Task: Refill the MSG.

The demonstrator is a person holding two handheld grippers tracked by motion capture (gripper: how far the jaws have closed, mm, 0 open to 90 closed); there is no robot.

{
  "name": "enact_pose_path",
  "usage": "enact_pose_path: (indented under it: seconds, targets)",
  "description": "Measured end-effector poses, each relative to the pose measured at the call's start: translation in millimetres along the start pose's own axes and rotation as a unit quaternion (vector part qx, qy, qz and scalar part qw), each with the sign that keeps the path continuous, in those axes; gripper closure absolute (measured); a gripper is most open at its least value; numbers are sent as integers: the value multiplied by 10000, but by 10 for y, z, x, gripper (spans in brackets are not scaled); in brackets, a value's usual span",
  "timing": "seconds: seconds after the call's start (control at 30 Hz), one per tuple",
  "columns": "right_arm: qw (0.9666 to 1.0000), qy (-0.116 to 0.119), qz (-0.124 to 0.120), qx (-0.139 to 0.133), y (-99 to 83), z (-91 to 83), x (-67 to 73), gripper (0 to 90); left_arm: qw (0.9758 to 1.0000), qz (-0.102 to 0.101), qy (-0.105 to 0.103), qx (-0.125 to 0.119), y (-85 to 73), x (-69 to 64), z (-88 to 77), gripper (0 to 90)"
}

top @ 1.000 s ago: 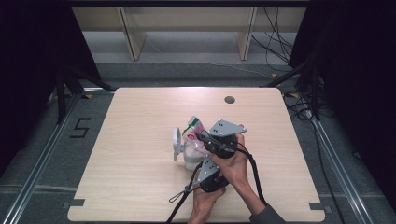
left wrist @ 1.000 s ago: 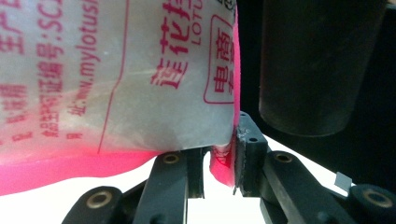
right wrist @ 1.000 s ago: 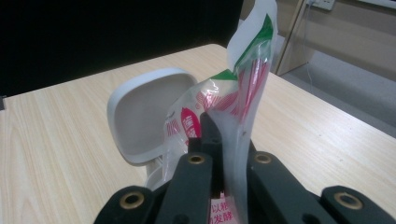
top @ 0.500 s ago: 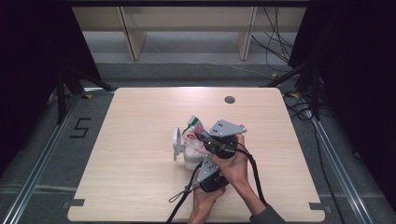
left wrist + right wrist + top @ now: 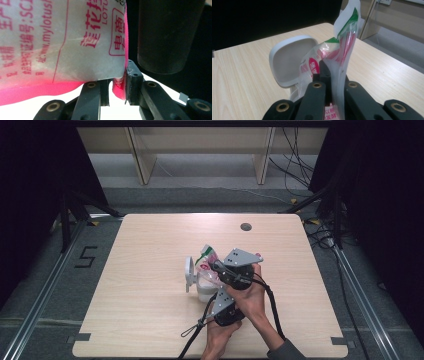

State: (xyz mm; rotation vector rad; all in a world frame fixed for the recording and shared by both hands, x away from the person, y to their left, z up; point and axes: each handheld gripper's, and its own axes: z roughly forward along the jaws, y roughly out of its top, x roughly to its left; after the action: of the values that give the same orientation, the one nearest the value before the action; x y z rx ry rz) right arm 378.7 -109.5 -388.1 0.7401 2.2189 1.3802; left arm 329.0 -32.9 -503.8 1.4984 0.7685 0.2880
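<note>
A plastic bag (image 5: 207, 257) with red print, a pink edge and a green top stands over a white tub (image 5: 202, 290) whose lid (image 5: 188, 271) is swung open to the left. My right gripper (image 5: 215, 266), under its grey plate, comes in from the right and is shut on the bag's clear side edge (image 5: 337, 75); the tub's lid (image 5: 287, 60) shows behind. My left gripper (image 5: 214, 289) reaches up from below. In the left gripper view its jaws pinch the bag's pink bottom corner (image 5: 118, 87), with the printed bag (image 5: 62, 42) above.
The wooden table (image 5: 140, 320) has a dark round hole (image 5: 245, 226) near its far edge. Cables (image 5: 197, 330) trail from the grippers toward the front edge. A dark cylinder (image 5: 165, 35) hangs close by the left gripper. Shelf legs stand beyond the table.
</note>
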Motion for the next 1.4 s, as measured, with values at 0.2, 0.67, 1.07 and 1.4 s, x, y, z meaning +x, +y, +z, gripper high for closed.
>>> enact_pose_path:
  seconds: [0.2,0.67,1.07,1.4]
  targets:
    - [10000,28,-85,-42,21,-13,-3,900,10000,2,-19,-46,18,-11,-6,759]
    - [10000,14,-13,-42,0,13,-8,900,10000,-12,-32,-55,10,-11,0,760]
    - [10000,18,-32,-73,15,-20,-16,900,10000,-32,-8,-34,6,-5,-3,762]
    - [10000,7,33,-27,-2,2,-5,900,10000,-20,29,2,0,-2,-7,761]
